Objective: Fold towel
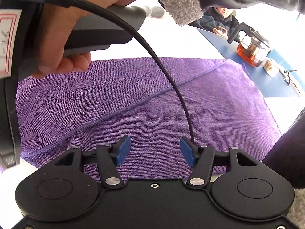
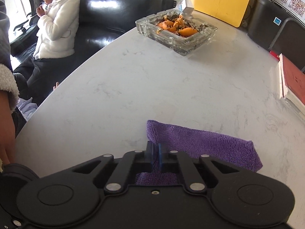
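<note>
Right gripper [image 2: 154,152] is clamped on a fold of the purple towel [image 2: 205,143]; cloth is pinched between the blue pads, with more bunched beneath the linkage. From the pinch the towel trails right across the pale marbled counter [image 2: 133,87], its far corner rolled under.

Left gripper [image 1: 154,150] hangs released, blue pads well apart, just above the towel [image 1: 133,99]; whether it touches the cloth cannot be told. In that view the towel lies spread on the counter with one layer already lapped over another. The hemmed edge of the upper layer runs diagonally from near the left gripper up toward a glass teapot [image 1: 253,47].

Step in hand, by my reading: carrying the pinched edge over to make the next fold. To do it well:
- keep the right grasp firm and lift only enough to clear the lower layer
- let the left gripper pin or take the matching corner so the cloth does not drag
- lay hem to hem, then let go

Materials: towel is microfibre terry, ribbed loops, stitched hem, limp, likely to slump. Counter is smooth and glossy, so cloth may slide. A thick square glass ashtray [image 2: 176,32] with orange peel sits well beyond the towel; a red book [image 2: 291,82] lies to the towel's right.
</note>
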{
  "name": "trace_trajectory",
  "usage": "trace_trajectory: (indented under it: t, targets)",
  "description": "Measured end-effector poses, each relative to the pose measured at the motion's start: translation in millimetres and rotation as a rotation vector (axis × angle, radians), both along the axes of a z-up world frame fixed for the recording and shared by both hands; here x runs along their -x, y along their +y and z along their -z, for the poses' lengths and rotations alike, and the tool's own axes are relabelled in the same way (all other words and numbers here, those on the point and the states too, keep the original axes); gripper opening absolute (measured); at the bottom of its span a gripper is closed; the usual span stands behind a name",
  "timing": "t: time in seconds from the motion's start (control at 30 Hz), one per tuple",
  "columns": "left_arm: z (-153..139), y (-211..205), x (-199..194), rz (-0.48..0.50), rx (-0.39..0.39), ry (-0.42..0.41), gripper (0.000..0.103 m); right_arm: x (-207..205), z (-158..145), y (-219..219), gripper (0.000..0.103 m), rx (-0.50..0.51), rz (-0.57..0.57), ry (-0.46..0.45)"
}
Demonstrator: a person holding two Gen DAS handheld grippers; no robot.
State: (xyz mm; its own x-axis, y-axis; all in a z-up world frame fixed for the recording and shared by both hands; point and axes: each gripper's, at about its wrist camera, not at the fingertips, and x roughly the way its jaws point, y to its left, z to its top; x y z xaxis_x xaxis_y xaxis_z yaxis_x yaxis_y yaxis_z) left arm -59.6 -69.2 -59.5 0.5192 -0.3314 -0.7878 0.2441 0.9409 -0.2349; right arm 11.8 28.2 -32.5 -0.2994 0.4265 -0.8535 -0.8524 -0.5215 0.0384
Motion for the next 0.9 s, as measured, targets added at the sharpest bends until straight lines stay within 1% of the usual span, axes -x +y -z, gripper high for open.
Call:
trace_trajectory:
  t: [0.07, 0.17, 0.27, 0.43, 0.53, 0.67, 0.8, 0.9]
  targets:
    - [0, -1, 0, -0.005, 0.006, 0.0, 0.057, -3, 0, -2, 0.003, -0.006, 0.029, 0.02]
    - [1, -2, -1, -0.01, 0.015, 0.001, 0.057, -24, -9, -7, 0.003, -0.036, 0.137, 0.106]
    - [1, -1, -1, -0.011, 0.022, 0.002, 0.057, -49, -23, -14, 0.003, -0.089, 0.238, 0.118]
    - [1, 2, 0, -0.013, 0.043, 0.011, 0.057, -107, -40, -25, 0.003, -0.169, 0.409, 0.063]
    - [0, 6, 0, -0.011, 0.054, 0.02, 0.057, -138, -39, -33, 0.003, -0.186, 0.49, 0.011]
    - [-1, 7, -2, -0.01, 0.06, 0.03, 0.057, -170, -25, -39, 0.003, -0.187, 0.567, -0.053]
    - [-1, 5, -4, -0.006, 0.056, 0.036, 0.057, -191, -6, -38, 0.003, -0.178, 0.605, -0.137]
    - [-2, 4, -6, -0.001, 0.052, 0.042, 0.057, -199, 8, -36, 0.003, -0.168, 0.615, -0.207]
